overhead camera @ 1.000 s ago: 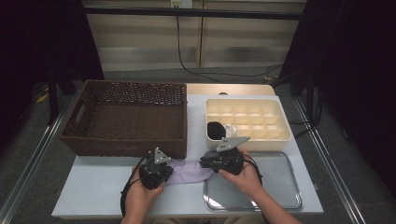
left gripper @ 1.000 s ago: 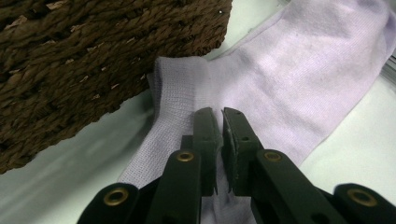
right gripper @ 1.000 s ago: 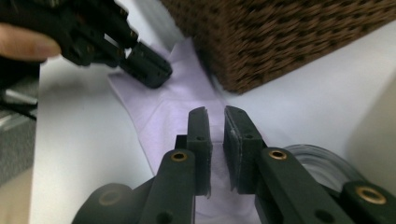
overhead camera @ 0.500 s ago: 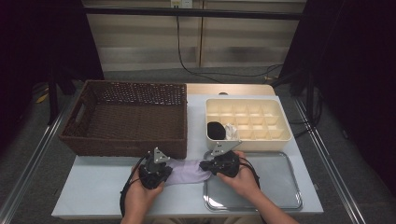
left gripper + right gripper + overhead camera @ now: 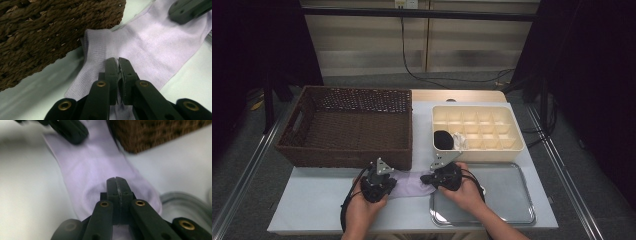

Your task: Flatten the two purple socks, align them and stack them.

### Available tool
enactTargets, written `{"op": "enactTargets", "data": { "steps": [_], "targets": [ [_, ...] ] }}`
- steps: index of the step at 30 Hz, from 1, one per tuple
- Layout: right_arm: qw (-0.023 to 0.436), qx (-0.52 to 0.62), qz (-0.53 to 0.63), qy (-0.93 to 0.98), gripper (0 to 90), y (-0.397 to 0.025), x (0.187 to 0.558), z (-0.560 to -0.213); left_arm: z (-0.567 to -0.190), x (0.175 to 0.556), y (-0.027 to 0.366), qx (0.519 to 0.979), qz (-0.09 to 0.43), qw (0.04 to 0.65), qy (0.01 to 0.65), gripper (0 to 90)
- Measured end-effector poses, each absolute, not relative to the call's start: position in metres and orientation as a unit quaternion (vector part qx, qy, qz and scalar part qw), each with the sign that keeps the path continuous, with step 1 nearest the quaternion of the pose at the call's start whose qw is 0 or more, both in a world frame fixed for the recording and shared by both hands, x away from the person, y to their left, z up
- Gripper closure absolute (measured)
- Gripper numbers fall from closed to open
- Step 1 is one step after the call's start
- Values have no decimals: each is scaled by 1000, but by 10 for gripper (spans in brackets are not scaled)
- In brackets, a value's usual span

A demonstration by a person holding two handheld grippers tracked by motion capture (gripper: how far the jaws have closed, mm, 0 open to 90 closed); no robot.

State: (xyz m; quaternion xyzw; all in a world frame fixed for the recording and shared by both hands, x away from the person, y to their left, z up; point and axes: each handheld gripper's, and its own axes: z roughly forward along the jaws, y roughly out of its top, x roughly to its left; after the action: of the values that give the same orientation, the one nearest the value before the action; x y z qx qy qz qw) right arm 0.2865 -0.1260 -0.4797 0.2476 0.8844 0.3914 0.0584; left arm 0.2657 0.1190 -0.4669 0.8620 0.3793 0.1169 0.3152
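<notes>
A pale lilac sock (image 5: 409, 184) lies flat on the white table just in front of the wicker basket (image 5: 347, 127). My left gripper (image 5: 390, 184) is shut on its cuff end, with the jaws pressed together over the ribbed fabric (image 5: 118, 60). The sock (image 5: 150, 42) stretches away toward the other gripper (image 5: 190, 10). My right gripper (image 5: 425, 179) is shut on the toe end (image 5: 117, 179), beside the metal tray's rim (image 5: 185, 200). In the right gripper view the sock (image 5: 92, 165) runs up to the left gripper (image 5: 70, 128).
The brown basket stands at the back left, its corner close to the sock (image 5: 50, 30). A cream compartment box (image 5: 507, 145) at the back right holds a black item (image 5: 443, 140) and a white item (image 5: 459, 141). A steel tray (image 5: 502, 195) lies at the front right.
My right gripper has shifted slightly left and toward the near edge with the sock's toe end. The left gripper has barely moved.
</notes>
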Motion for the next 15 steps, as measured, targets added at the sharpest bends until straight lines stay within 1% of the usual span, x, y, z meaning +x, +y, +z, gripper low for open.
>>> {"op": "enactTargets", "data": {
  "steps": [3,5,8,10,13,15],
  "targets": [
    [51,258,398,879,900,-129,287,-482,-465,266,121,857,119,319,388,836],
    [55,257,398,879,900,-128,287,-482,-461,266,126,853,125,322,391,815],
    [53,256,400,878,900,-129,287,-483,-454,265,137,841,135,333,404,749],
    [52,259,402,877,900,-130,287,-483,-453,266,144,834,135,338,414,722],
    [57,256,400,878,900,-129,286,-483,-456,267,152,831,141,335,421,654],
    [56,257,402,877,900,-129,286,-483,-460,269,153,827,135,336,431,627]
  ]
}}
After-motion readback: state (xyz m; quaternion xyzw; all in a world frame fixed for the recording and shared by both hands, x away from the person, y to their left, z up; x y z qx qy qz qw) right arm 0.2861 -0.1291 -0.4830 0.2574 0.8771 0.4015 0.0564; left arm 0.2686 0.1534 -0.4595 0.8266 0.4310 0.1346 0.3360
